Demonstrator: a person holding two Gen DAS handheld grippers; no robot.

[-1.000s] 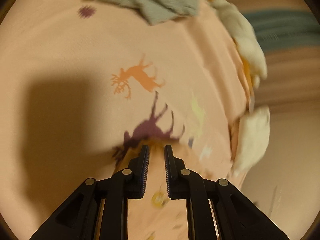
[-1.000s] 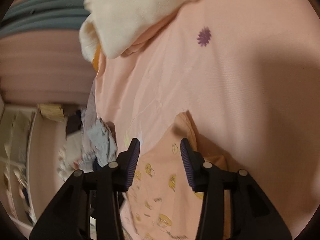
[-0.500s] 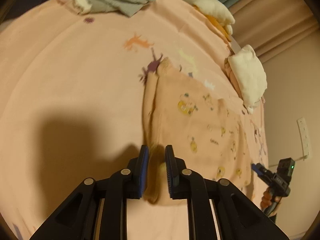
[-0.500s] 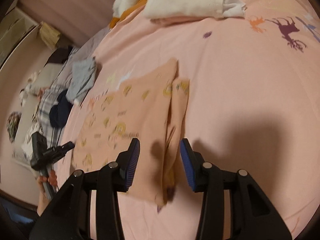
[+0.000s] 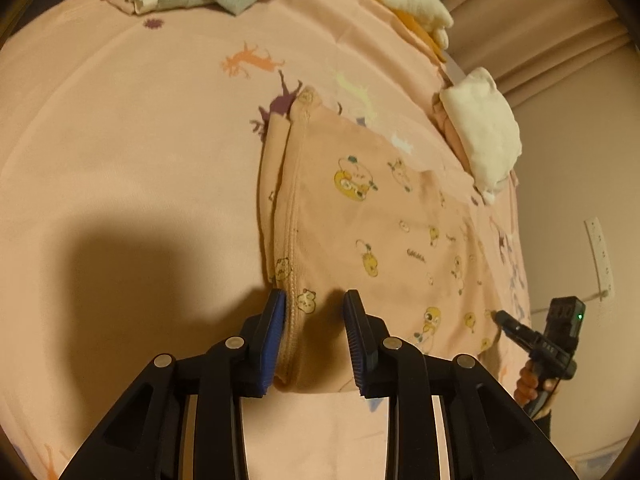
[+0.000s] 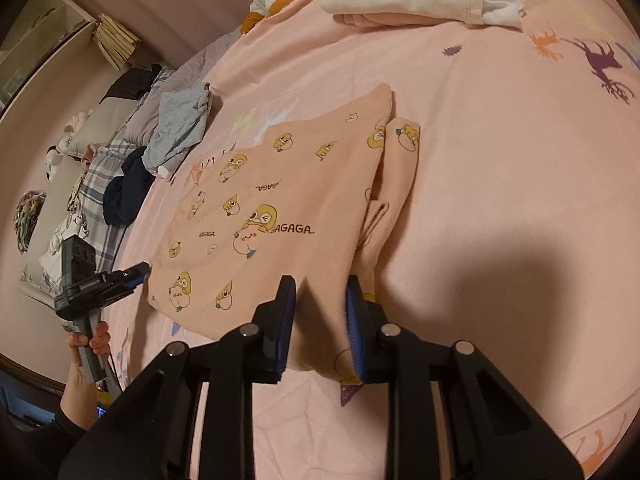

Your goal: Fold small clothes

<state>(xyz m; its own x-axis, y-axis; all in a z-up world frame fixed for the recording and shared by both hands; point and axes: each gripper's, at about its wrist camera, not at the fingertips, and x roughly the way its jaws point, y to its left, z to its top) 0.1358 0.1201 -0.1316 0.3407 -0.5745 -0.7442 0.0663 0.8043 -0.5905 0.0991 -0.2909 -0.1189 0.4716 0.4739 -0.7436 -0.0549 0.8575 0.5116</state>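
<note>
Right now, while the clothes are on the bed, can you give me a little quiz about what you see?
1. True or false: the peach cartoon shirt lies on the pink bedsheet.
2. Which word is printed on the shirt? A) GAGAGA B) HELLO C) SUNNY
3. What colour is the deer print that peeks out at the shirt's far corner in the left wrist view?

Key: 1 true. 2 A. 3 purple.
</note>
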